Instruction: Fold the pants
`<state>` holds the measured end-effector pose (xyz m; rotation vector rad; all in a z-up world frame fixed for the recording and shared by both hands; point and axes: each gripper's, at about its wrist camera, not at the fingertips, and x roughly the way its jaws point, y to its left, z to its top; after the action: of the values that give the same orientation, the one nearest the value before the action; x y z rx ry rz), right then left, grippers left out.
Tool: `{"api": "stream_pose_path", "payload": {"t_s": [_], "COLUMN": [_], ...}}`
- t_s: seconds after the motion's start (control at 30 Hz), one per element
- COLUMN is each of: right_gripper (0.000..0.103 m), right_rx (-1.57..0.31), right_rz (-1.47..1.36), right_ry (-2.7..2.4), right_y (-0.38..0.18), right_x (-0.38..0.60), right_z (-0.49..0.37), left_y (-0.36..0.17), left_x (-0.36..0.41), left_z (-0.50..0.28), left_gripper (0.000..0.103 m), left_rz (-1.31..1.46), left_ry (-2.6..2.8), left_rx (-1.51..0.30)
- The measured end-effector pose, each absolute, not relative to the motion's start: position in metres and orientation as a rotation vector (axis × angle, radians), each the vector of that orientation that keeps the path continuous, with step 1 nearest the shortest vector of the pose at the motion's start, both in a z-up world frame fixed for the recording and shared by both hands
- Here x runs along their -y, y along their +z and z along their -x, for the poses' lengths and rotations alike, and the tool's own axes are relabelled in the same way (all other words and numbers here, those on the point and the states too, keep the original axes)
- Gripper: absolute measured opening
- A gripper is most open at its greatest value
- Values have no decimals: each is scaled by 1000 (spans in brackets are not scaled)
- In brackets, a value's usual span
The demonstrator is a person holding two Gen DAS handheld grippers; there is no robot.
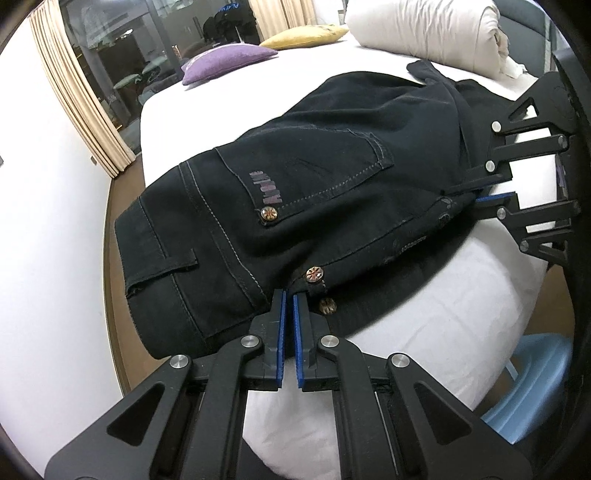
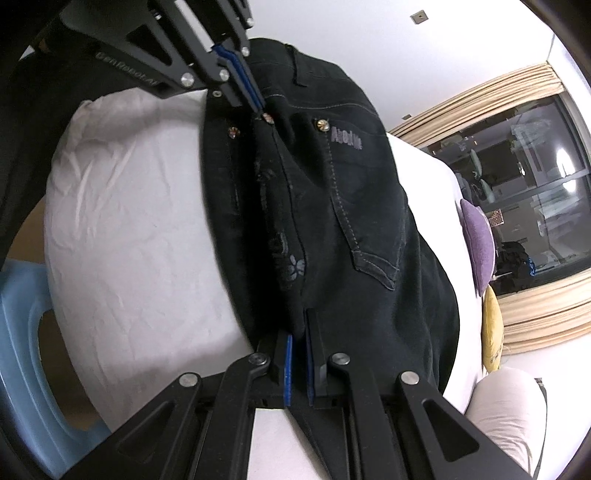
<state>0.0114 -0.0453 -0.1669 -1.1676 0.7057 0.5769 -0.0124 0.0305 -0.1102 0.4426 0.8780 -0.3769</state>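
Note:
Black pants [image 1: 314, 177] with a stitched back pocket and metal rivets lie on the white bed [image 1: 424, 302], folded lengthwise. My left gripper [image 1: 289, 295] is shut on the pants' near edge by a rivet at the waist end. My right gripper [image 1: 469, 192] comes in from the right and is shut on the same edge further along. In the right wrist view the pants [image 2: 332, 221] run away from my right gripper [image 2: 298, 332], which pinches the fabric, and my left gripper [image 2: 258, 107] grips the far end.
A purple cushion [image 1: 229, 62] and a yellow cushion [image 1: 303, 37] lie at the far side of the bed, beside a rolled white duvet [image 1: 436, 29]. A light blue plastic stool [image 1: 532, 384] stands next to the bed. A wall and curtains [image 1: 74, 92] are at the left.

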Motion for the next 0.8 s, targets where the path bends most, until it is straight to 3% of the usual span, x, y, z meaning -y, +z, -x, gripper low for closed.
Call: {"api": "stream_pose_path", "payload": {"t_s": [0.37, 0.57, 0.8], "right_gripper": [8, 9, 9], "right_rx": [-709, -719, -710], "right_rz": [1200, 1183, 1147], "right_ry": [549, 521, 503], "right_y": [-183, -187, -187], "right_x": [39, 36, 37], "right_z": [-14, -18, -20], "left_y": [-114, -75, -78], "left_x": [-30, -29, 6], "left_z": [14, 19, -45], "left_gripper": [3, 3, 3], "left_rz": [-458, -341, -150], "left_ry": [-363, -477, -446], "left_rx": [-952, -954, -898]}}
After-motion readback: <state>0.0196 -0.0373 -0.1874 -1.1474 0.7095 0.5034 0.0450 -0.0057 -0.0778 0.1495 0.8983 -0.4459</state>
